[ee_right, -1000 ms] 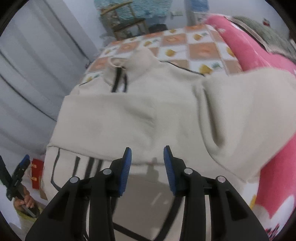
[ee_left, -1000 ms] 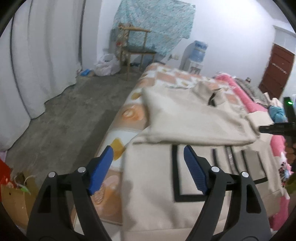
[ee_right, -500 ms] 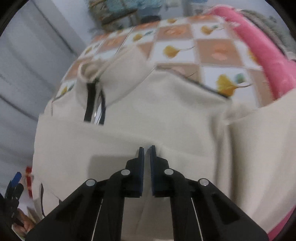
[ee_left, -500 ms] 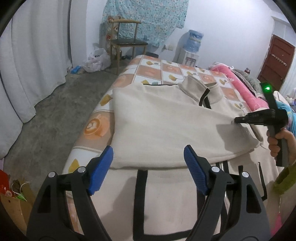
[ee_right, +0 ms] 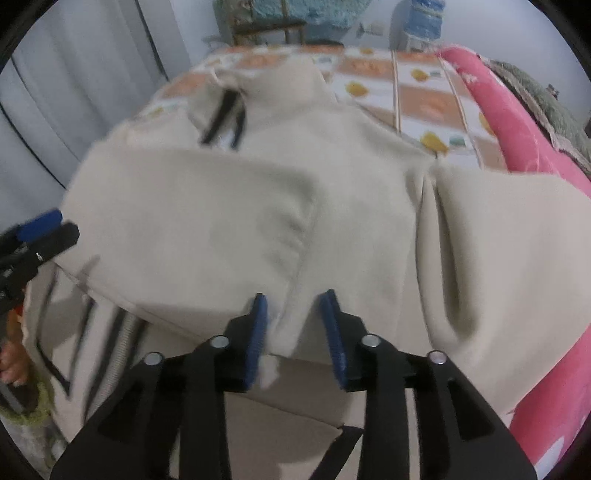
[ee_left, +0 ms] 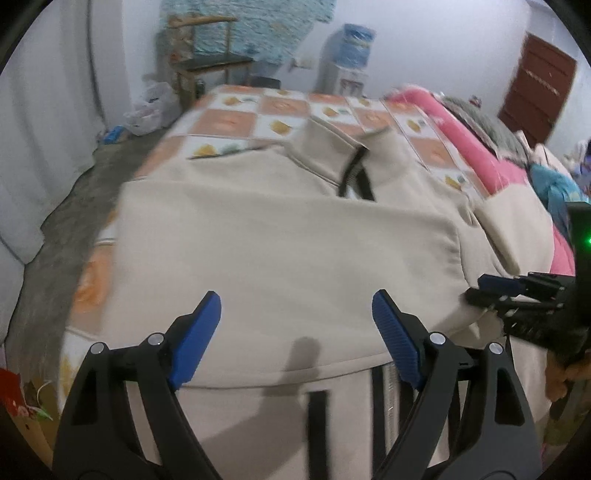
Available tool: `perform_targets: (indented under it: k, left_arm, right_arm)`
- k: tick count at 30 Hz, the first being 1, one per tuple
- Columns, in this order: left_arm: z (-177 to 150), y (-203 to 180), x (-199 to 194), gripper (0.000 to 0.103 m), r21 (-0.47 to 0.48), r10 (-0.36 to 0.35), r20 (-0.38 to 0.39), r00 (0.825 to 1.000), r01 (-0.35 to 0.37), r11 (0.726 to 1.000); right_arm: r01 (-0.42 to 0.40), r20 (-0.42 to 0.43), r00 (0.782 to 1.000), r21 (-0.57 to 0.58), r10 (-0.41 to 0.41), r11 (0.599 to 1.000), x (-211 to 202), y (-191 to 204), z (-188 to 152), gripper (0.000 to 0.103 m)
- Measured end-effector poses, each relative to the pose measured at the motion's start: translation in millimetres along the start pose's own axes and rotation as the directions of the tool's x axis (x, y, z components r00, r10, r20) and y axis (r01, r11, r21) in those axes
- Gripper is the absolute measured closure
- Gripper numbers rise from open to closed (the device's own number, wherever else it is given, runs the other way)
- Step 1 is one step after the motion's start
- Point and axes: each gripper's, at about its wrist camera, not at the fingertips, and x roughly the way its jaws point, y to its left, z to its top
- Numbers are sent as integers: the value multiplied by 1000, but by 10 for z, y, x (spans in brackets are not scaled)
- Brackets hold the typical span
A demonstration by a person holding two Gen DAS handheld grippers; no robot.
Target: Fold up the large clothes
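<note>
Pale walls (ee_left: pixel 443 55), grey concrete floor (ee_left: pixel 74 199) at left. White curtain (ee_left: pixel 40 110) hangs along left side. Bed with orange-and-white checked sheet (ee_left: pixel 258 110), pink blanket (ee_left: pixel 476 147) along its right edge. Wooden chair (ee_left: pixel 207 59) by far wall, blue patterned cloth (ee_left: pixel 258 26) hung behind it. Water dispenser (ee_left: pixel 351 62) beside it. Dark red door (ee_left: pixel 535 92) far right. White plastic bag (ee_left: pixel 151 110) on floor near chair

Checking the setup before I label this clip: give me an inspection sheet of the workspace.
Surface: bed with orange checked sheet.
Job's things: beige jacket spread flat, one sleeve folded across its front.
Clutter: pink blanket along the bed's far side.
Grippers: left gripper open over the sleeve; right gripper open, jaws just opened, sleeve cuff between them.
Cables: nothing seen.
Surroundings: wooden chair, water dispenser, brown door, white curtain.
</note>
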Motion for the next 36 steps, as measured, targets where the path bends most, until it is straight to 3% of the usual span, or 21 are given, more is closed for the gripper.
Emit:
perform_targets:
  k: [5,10,12,17,24,36]
  left_arm:
    - [8,-296,151,18,56,11,1,1000,-11,998]
    - [-3,-455,311,18,74,44,-1,999,-43,996]
    - [-18,-485,380,17,77,53,-11,999,-52,996]
    - [-74,-534,566,12,85,78,-51,996,-73,994]
    - [-133,-566,576,8,105,93,-12,996,-91,990]
    - [-147,-562,576,8,108,92,0,996,-91,990]
  right_arm:
    - [9,69,998,14,-10,1000,-209,13,-34,63]
    - [29,130,991,43,-35,999,-422,-84,-100,48]
    - [47,140,989,52,-53,998,-489,-139,-135,36]
    - [69,173,981,103,-86,992,-647,-280,-199,24]
    - [111,225,964,151,-144,982,-787,-305,-224,7]
    - [176,253,946,125,-203,976,-819,-160,-248,7]
